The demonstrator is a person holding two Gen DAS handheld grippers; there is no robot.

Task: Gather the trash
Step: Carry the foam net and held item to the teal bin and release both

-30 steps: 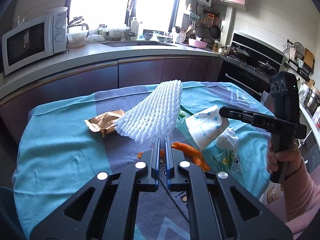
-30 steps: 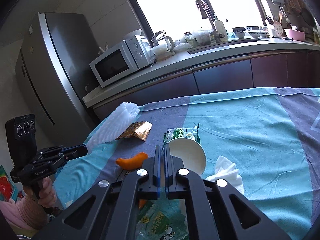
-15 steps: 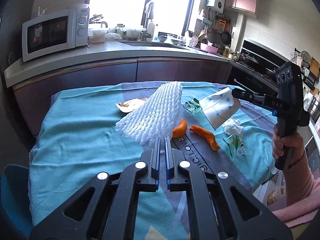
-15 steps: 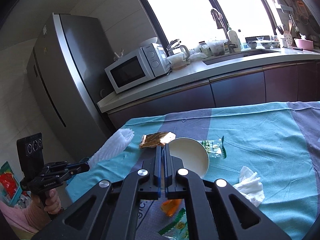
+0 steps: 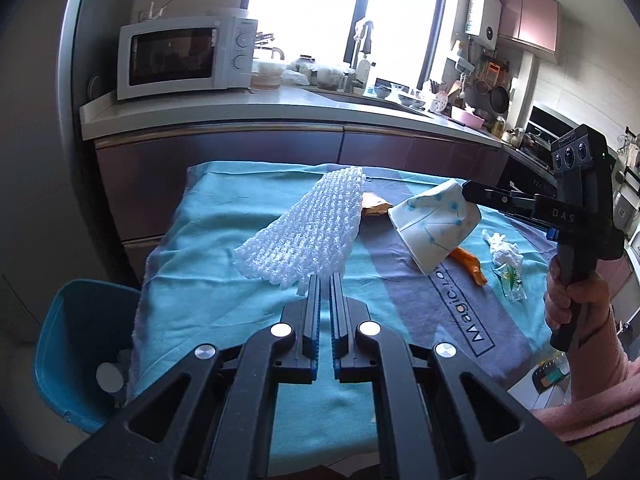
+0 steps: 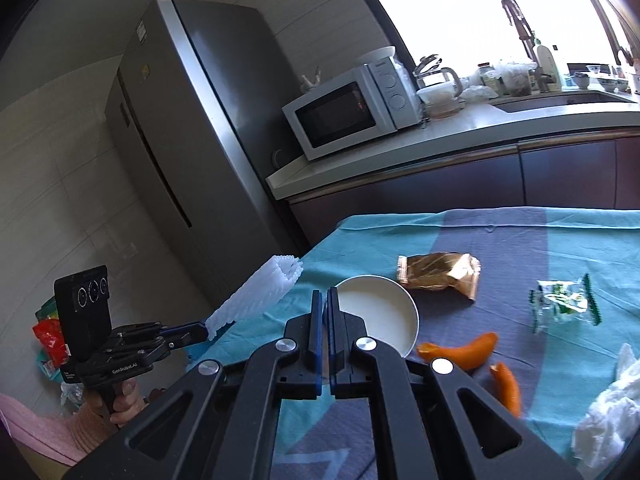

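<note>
The white foam net sleeve (image 5: pixel 308 232) hangs in the air over the left part of the counter (image 5: pixel 224 300), pinched at its lower end between the closed fingers of the left hand-held gripper (image 5: pixel 325 280). In the right wrist view the same sleeve (image 6: pixel 256 296) juts up from that gripper (image 6: pixel 202 330) beyond the counter's left edge. The paper cup (image 5: pixel 434 224), white with blue dots, is tilted mouth-down above the middle of the counter, its rim clamped by the right hand-held gripper (image 5: pixel 466 192); in that gripper's own view the cup's pale inside (image 6: pixel 380 316) sits just right of the closed fingers (image 6: pixel 325 300).

On the cloth-covered counter lie the remaining pieces: a gold wrapper (image 6: pixel 440 276) toward the far side, a green-and-clear wrapper (image 6: pixel 564 304) to its right, two orange peel pieces (image 6: pixel 468 352) nearer the front, and a crumpled white tissue (image 6: pixel 608 412) at the right edge.

A blue bin (image 5: pixel 76 360) stands on the floor at the counter's left front corner. Beyond are a microwave (image 5: pixel 184 56) and a grey refrigerator (image 6: pixel 180 148).
</note>
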